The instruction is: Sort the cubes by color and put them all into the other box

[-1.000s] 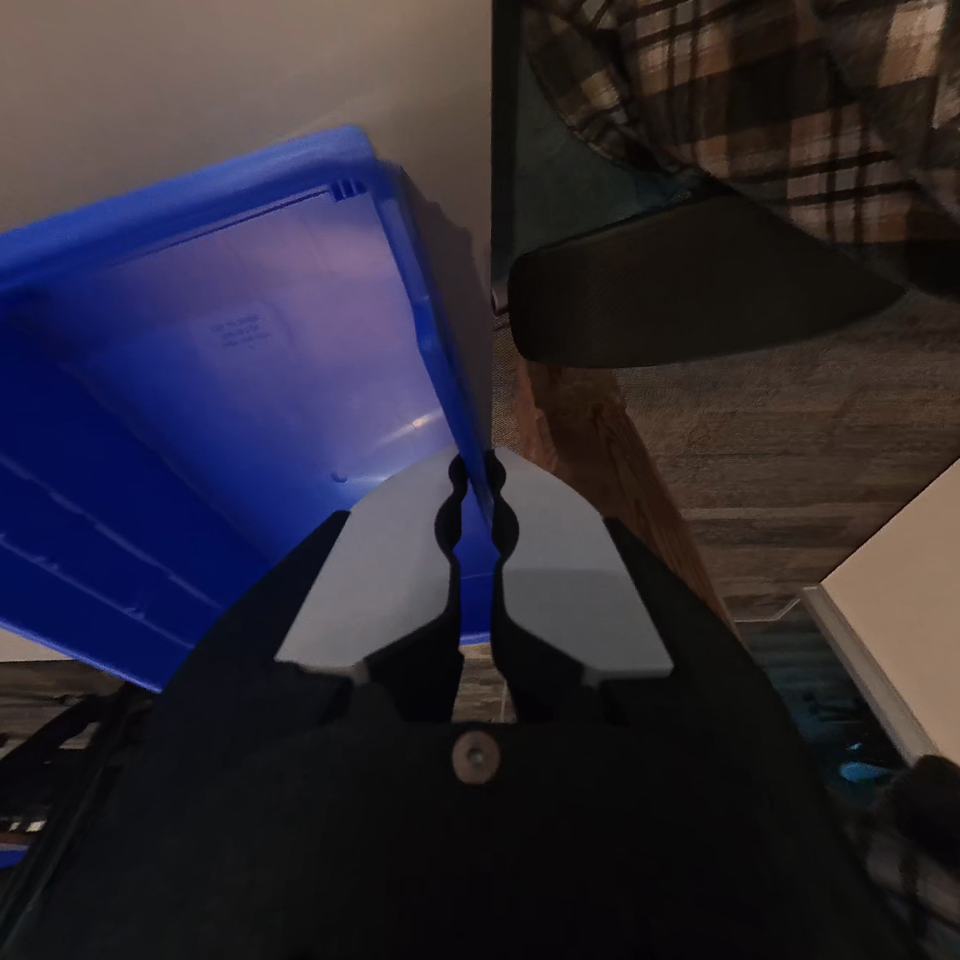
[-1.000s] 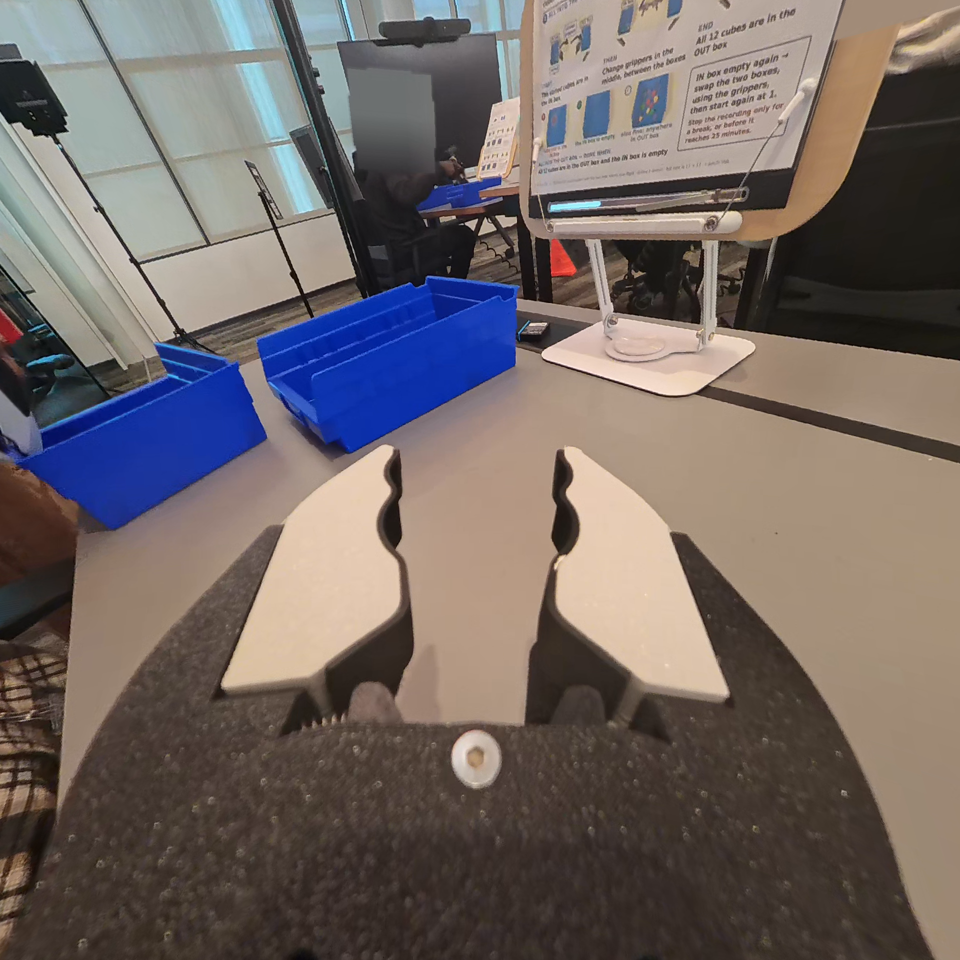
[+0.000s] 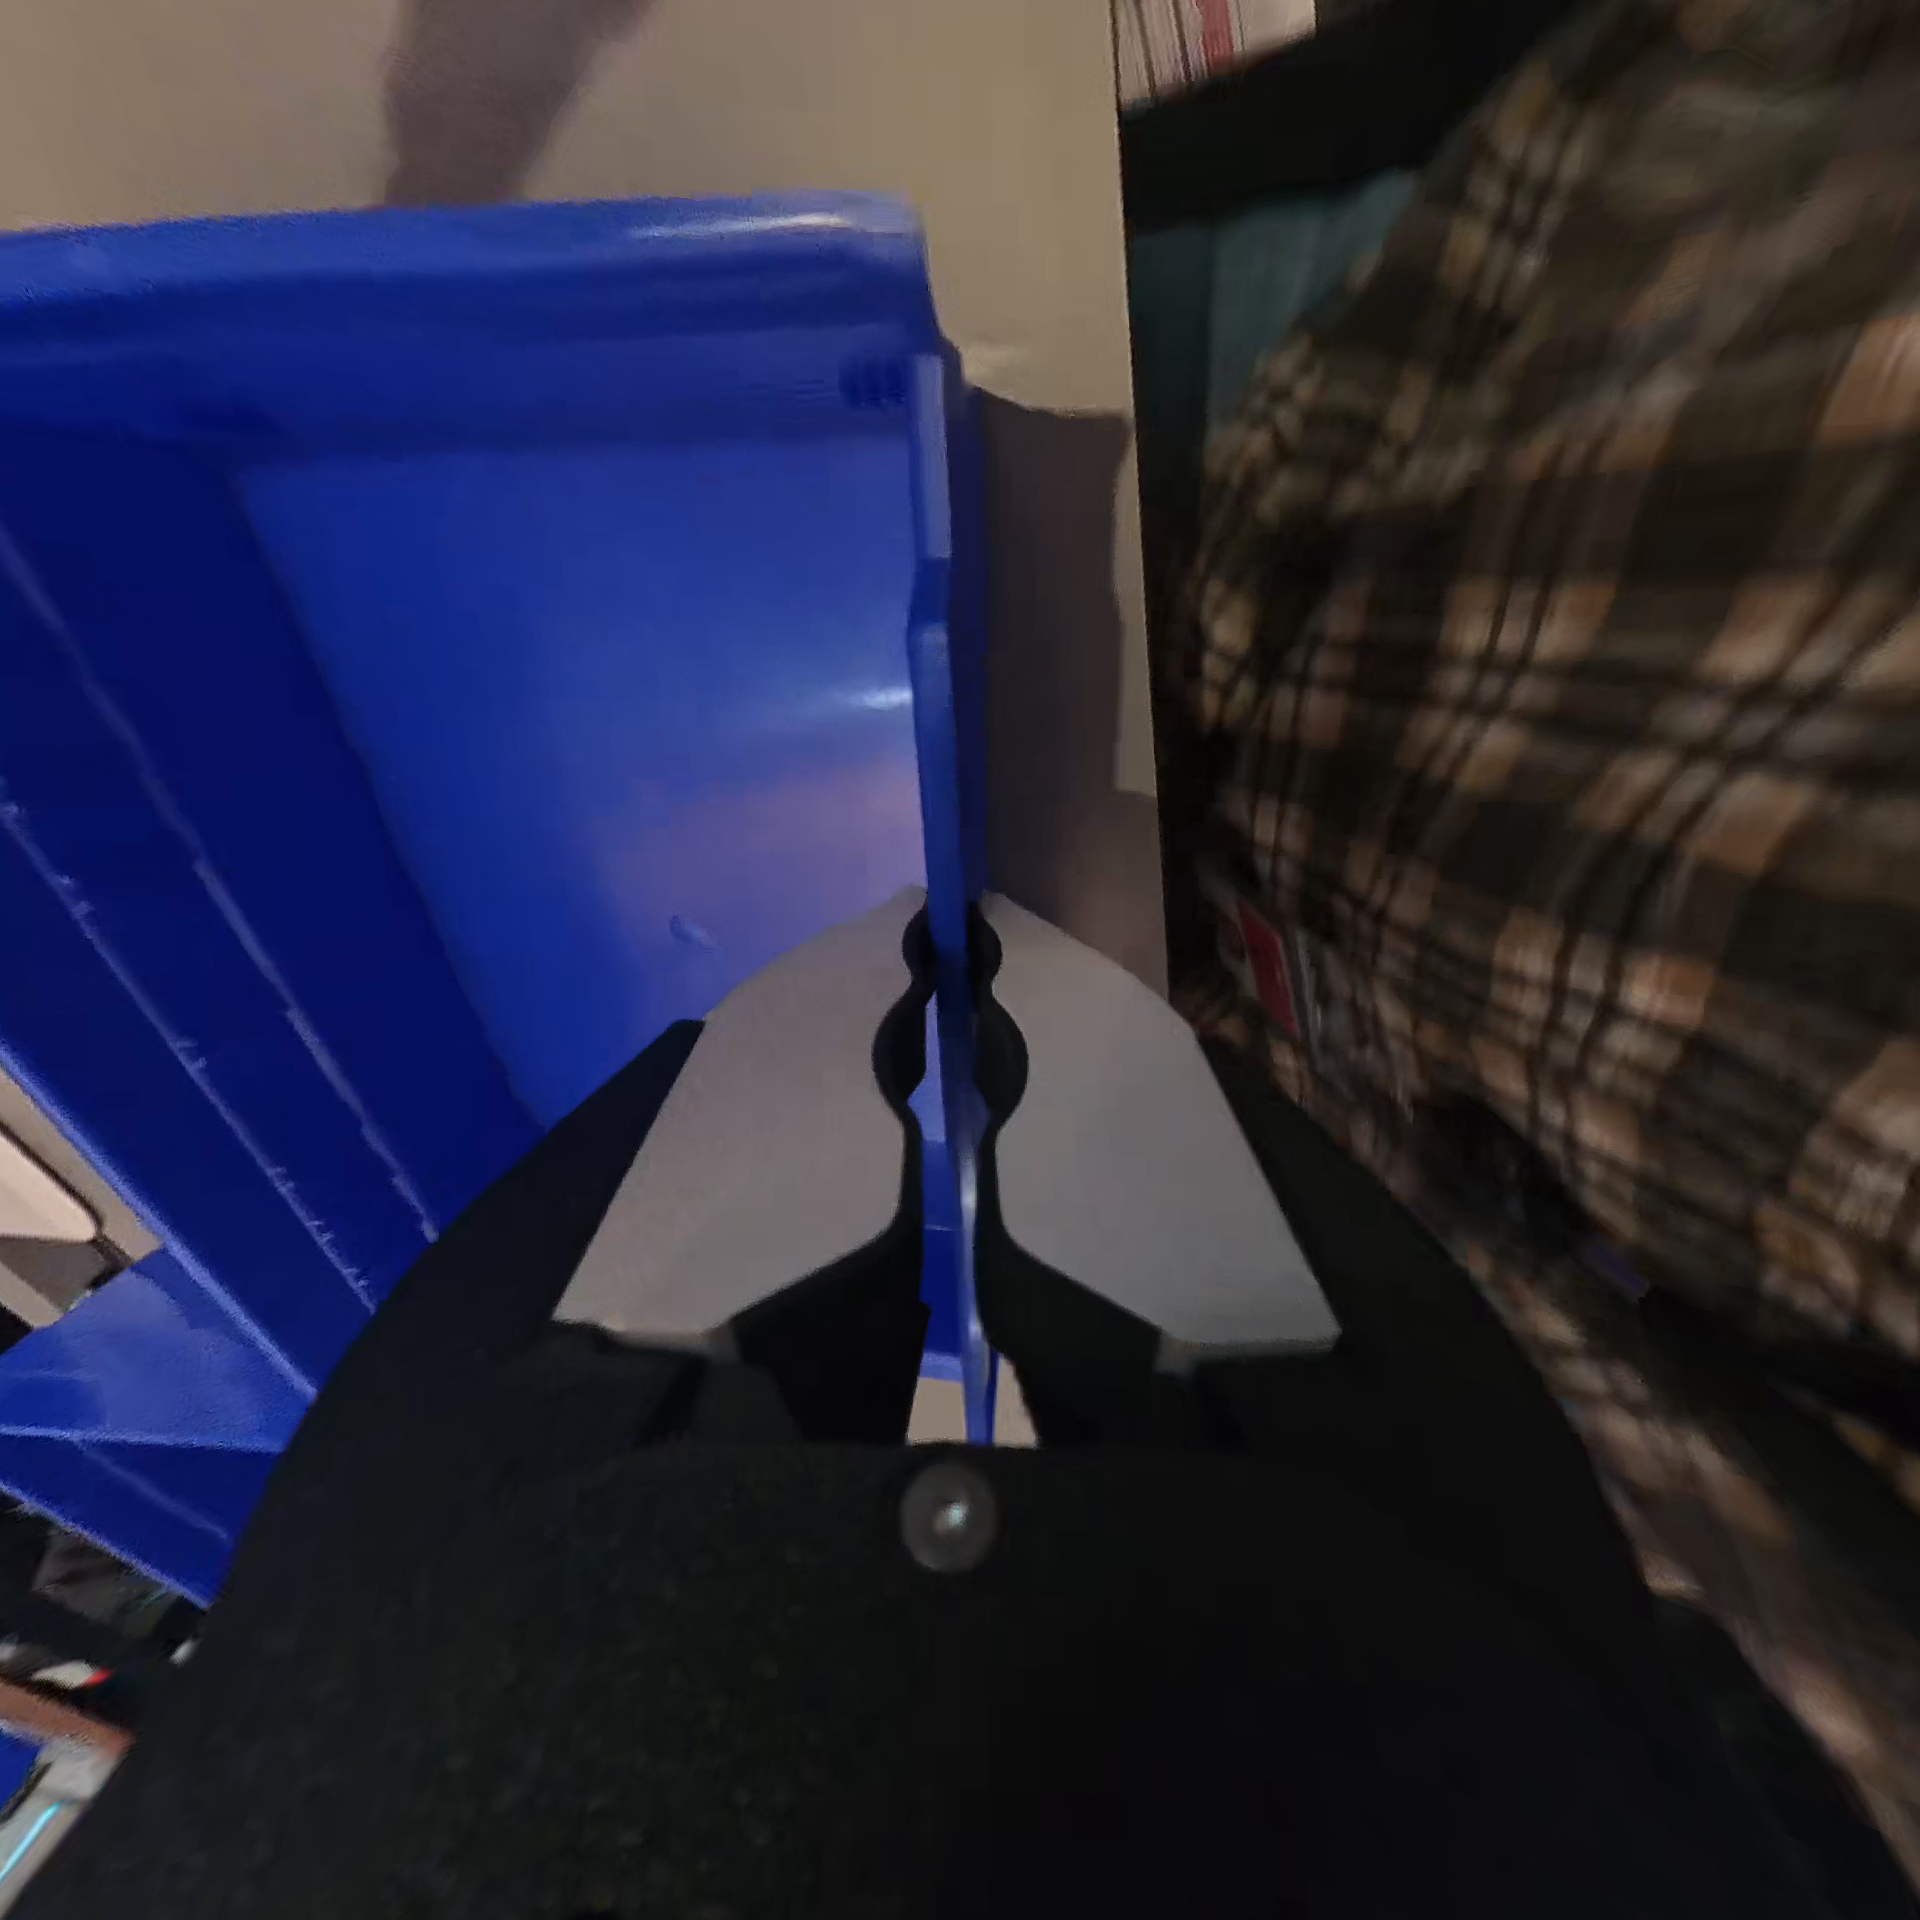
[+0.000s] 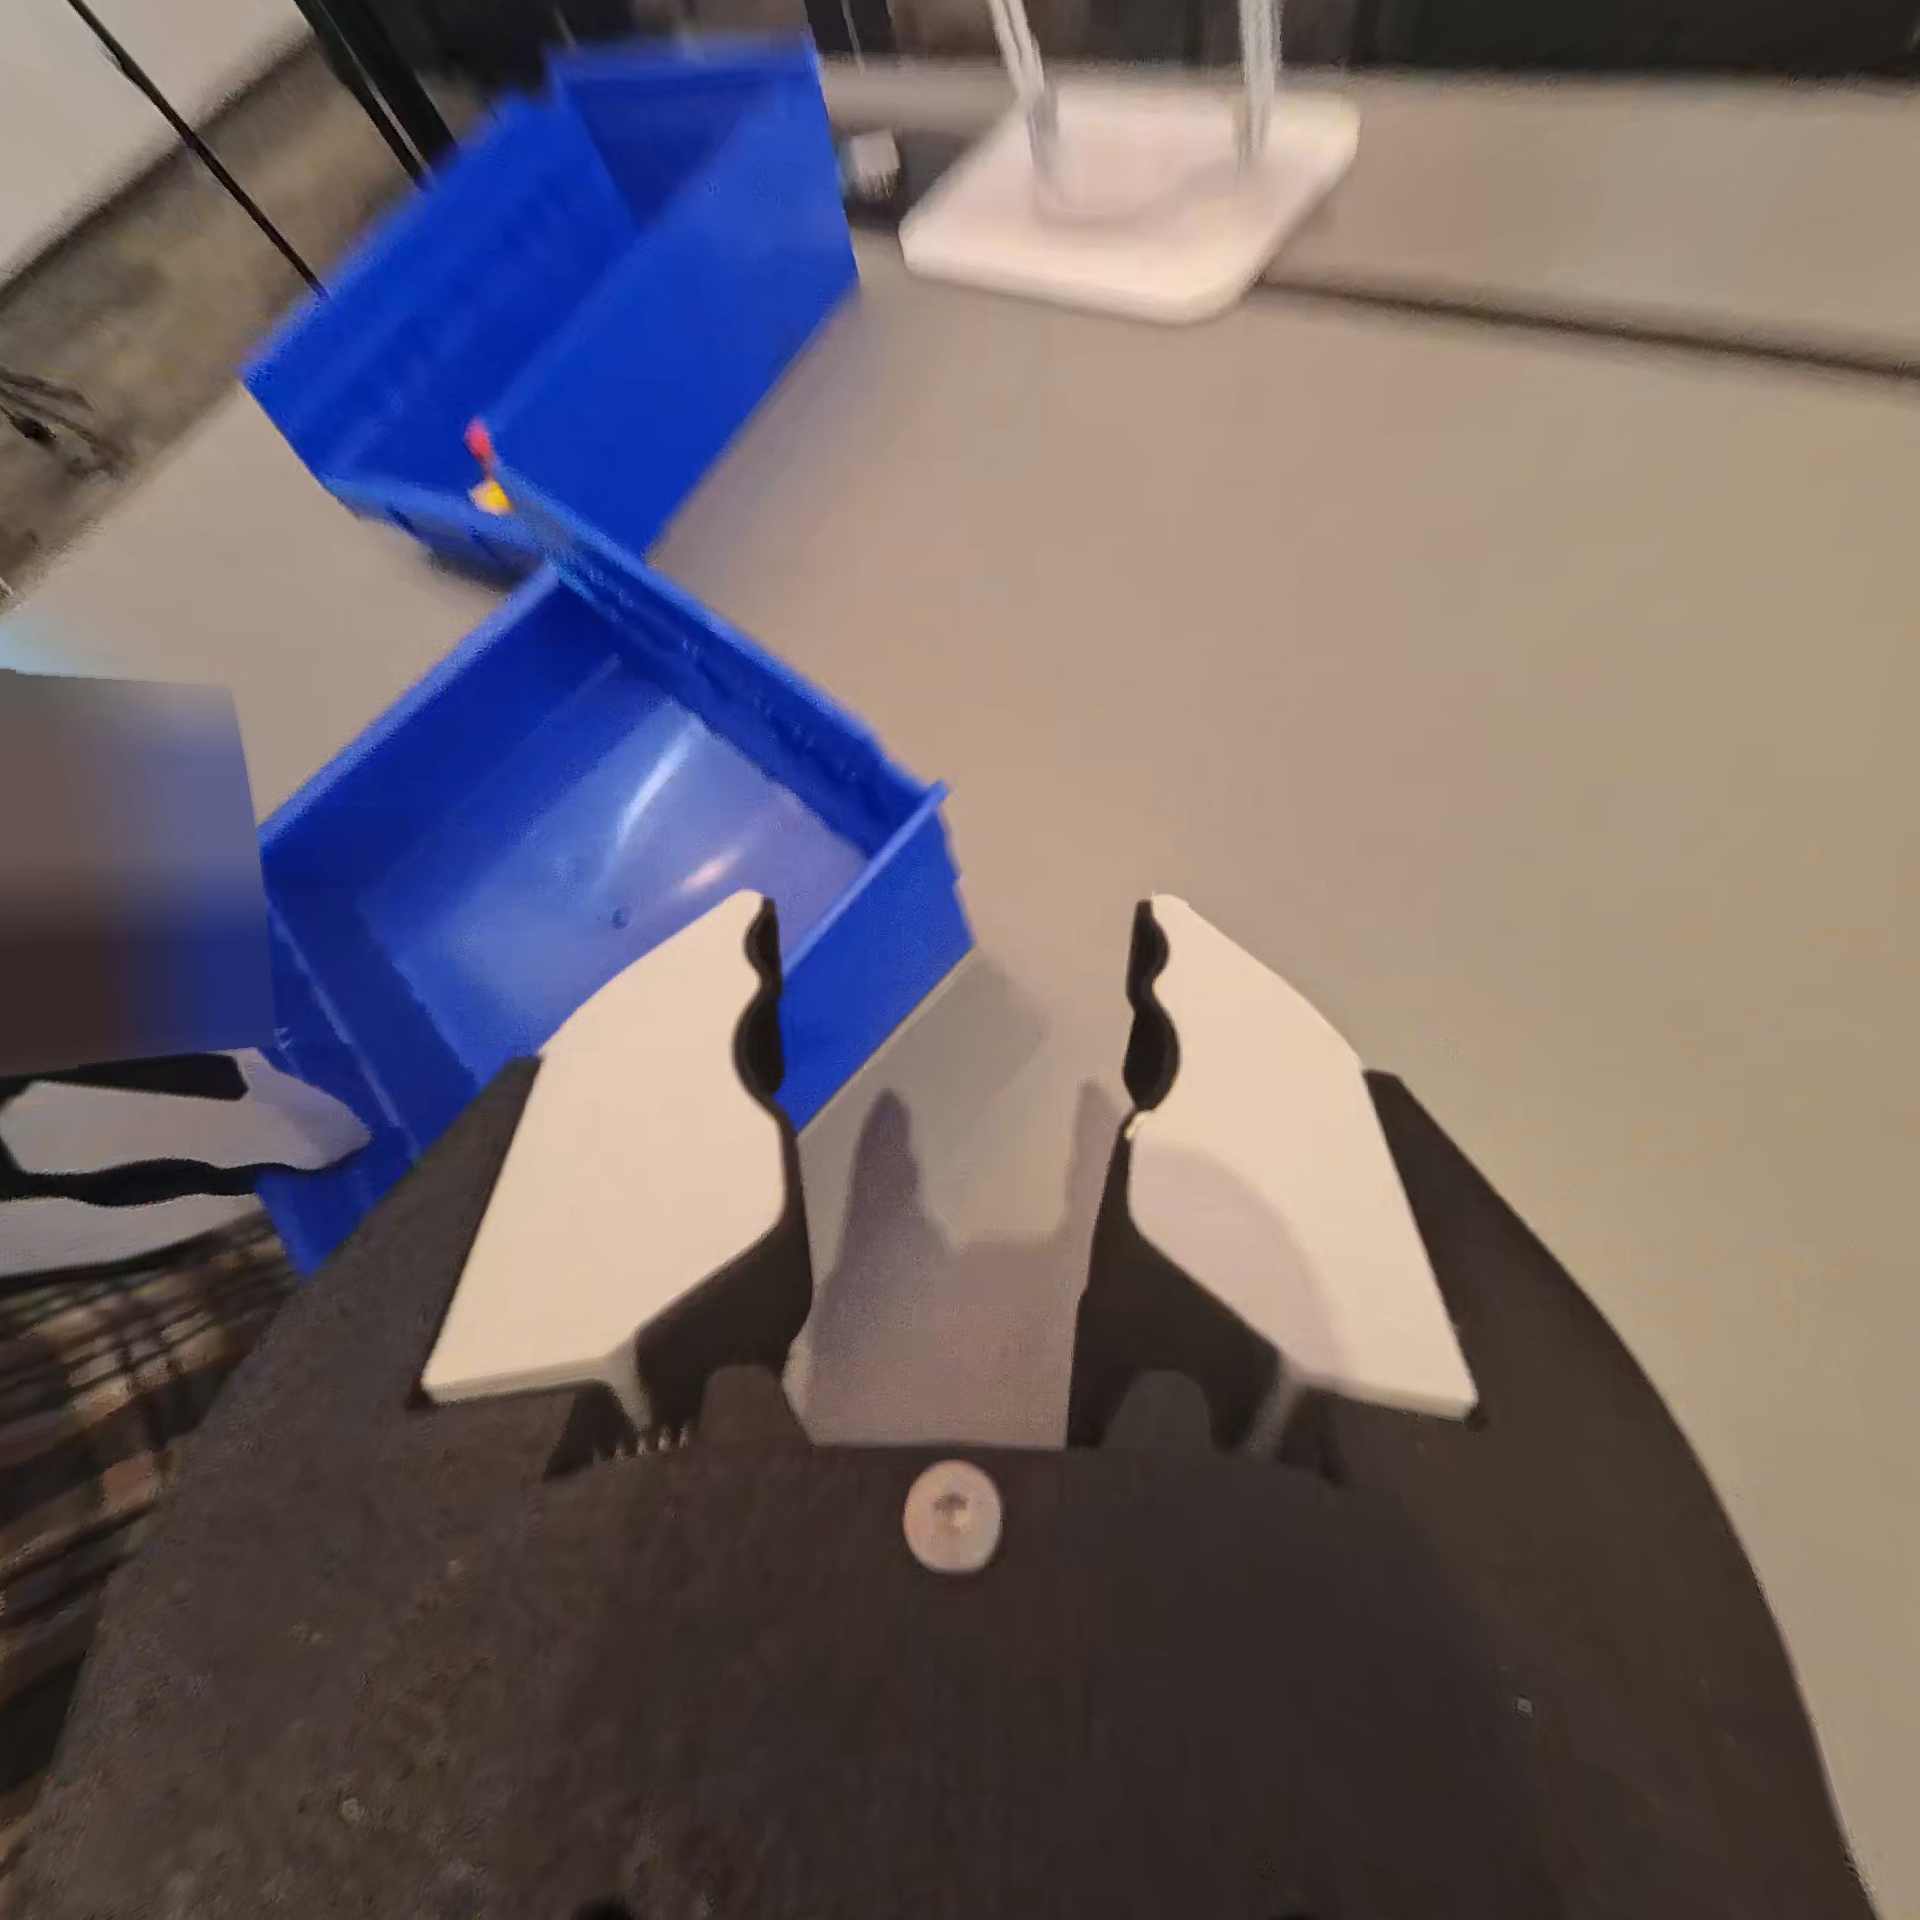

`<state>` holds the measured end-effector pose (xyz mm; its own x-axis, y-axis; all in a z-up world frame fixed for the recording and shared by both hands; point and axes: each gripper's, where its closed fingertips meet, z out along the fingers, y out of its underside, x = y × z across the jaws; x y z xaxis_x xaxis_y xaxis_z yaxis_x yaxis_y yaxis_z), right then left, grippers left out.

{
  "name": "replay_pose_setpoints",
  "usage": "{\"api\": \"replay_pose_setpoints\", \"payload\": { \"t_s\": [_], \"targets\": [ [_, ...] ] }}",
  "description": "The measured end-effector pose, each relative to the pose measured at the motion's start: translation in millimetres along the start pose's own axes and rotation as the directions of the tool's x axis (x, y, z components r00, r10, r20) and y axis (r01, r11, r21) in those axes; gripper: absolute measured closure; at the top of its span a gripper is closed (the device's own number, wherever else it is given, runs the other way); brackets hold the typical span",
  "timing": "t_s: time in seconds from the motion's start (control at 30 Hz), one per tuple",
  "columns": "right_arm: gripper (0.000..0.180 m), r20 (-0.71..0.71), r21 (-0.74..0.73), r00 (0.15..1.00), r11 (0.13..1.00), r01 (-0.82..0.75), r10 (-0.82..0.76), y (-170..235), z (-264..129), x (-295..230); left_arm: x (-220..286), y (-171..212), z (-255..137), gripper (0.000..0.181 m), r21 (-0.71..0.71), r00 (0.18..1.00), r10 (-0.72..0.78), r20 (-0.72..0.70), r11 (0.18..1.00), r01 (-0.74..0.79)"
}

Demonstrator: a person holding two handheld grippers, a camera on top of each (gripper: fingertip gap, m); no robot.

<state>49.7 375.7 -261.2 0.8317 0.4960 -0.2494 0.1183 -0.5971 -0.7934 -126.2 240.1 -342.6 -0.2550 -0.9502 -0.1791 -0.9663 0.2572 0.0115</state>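
**Blue box gripped by its wall at the tabletop's edge**

The near blue box (image 4: 623, 883) sits at the left edge of the grey tabletop (image 4: 1351, 675), its open interior showing a glossy, bare floor in the part that can be seen. The left gripper (image 3: 951, 935) has its jaws clenched on one thin side wall of this box, the wall running straight up between the two pale fingers (image 3: 790, 1122). In the right wrist view that same gripper appears only partly, at the far left beside the box, below a blurred patch.

A second blue box (image 4: 644, 260) stands farther back on the tabletop, just beyond the near one; their corners look close together, but the blur makes it impossible to say whether they touch. Small red and yellow spots (image 4: 486, 468) show at the low front lip of this far box, likely cubes, though they are too smeared to be sure.

The right gripper (image 4: 951, 935) hovers above bare tabletop to the right of the near box, jaws released and spread wide with nothing between them; their shadow falls on the surface below.

A white stand base (image 4: 1132, 208) rests at the back of the tabletop. Plaid fabric (image 3: 1558, 727) fills the right side of the left wrist view.
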Motion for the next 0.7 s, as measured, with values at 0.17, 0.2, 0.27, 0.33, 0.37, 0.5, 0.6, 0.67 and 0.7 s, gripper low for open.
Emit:
{"api": "replay_pose_setpoints", "payload": {
  "t_s": [0.17, 0.2, 0.27, 0.33, 0.37, 0.5, 0.6, 0.67, 0.7],
  "targets": [
    [0.110, -0.017, -0.281, 0.992, 0.951, -0.126, 0.126, 38, 10, -14, -25, -55, -11, 0.170, 0.192, 0.988, -0.116, 0.098, 0.977, 0.095],
    [0.109, -0.029, -0.334, 0.990, 0.932, -0.141, 0.140, 45, 12, -16, -28, -60, -19, 0.161, 0.250, 0.983, -0.150, 0.107, 0.961, 0.119],
    [0.111, -0.051, -0.433, 0.985, 0.886, -0.169, 0.163, 59, 14, -19, -32, -60, -36, 0.143, 0.358, 0.972, -0.217, 0.093, 0.918, 0.171],
    [0.114, -0.083, -0.519, 0.983, 0.834, -0.185, 0.167, 71, 17, -19, -33, -49, -52, 0.128, 0.455, 0.959, -0.280, 0.027, 0.858, 0.238],
    [0.118, -0.099, -0.557, 0.982, 0.809, -0.188, 0.160, 76, 20, -19, -33, -41, -60, 0.122, 0.504, 0.951, -0.307, -0.018, 0.819, 0.274],
    [0.149, -0.160, -0.688, 0.982, 0.703, -0.181, 0.097, 94, 29, -10, -41, 10, -88, 0.118, 0.672, 0.897, -0.412, -0.160, 0.620, 0.404],
    [0.170, -0.175, -0.739, 0.983, 0.651, -0.172, 0.061, 92, 27, 5, -50, 62, -96, 0.123, 0.744, 0.856, -0.470, -0.214, 0.490, 0.455],
    [0.171, -0.202, -0.770, 0.979, 0.612, -0.184, 0.041, 89, 24, 23, -58, 95, -99, 0.131, 0.782, 0.827, -0.510, -0.235, 0.406, 0.472],
    [0.171, -0.216, -0.778, 0.976, 0.599, -0.189, 0.028, 86, 22, 34, -63, 110, -99, 0.134, 0.797, 0.812, -0.531, -0.243, 0.368, 0.479]
  ]
}}
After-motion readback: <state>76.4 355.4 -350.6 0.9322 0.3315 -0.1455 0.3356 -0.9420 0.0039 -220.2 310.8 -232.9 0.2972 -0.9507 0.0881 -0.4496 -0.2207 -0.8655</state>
